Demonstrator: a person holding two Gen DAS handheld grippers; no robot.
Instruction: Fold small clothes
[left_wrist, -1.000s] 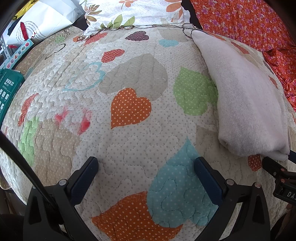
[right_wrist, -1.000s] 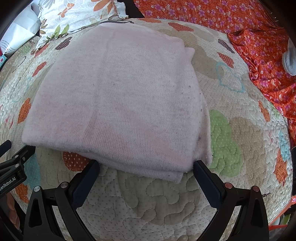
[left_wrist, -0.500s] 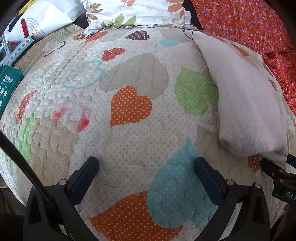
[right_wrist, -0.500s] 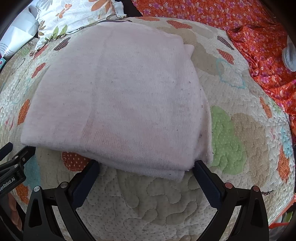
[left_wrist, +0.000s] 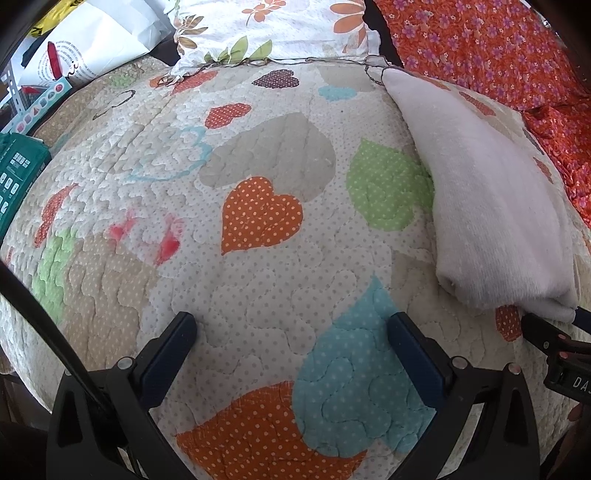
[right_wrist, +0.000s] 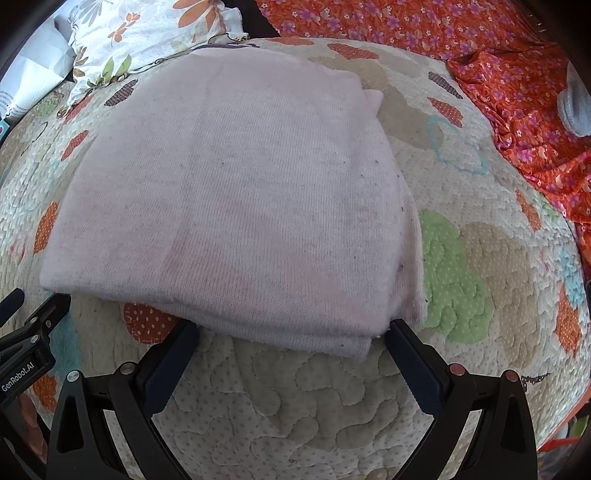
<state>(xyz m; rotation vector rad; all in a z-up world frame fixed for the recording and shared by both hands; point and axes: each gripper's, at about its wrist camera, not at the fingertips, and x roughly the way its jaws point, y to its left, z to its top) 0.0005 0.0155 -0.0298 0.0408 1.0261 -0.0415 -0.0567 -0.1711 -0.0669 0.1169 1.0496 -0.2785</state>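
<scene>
In the left wrist view the left tongs (left_wrist: 291, 328) stand wide apart over bare quilt (left_wrist: 258, 280) at lower centre, holding nothing; the folded pale garment (left_wrist: 491, 206) lies off to the right edge, likely set aside as finished. In the right wrist view the right tongs (right_wrist: 291, 334), likewise apart, bracket the garment's (right_wrist: 236, 199) near folded edge.

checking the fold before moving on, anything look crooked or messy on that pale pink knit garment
Mostly tidy. The folded pale pink knit garment lies flat on the heart-patterned quilt, but lower layers peek out unevenly at its right edge and near corner.
</scene>
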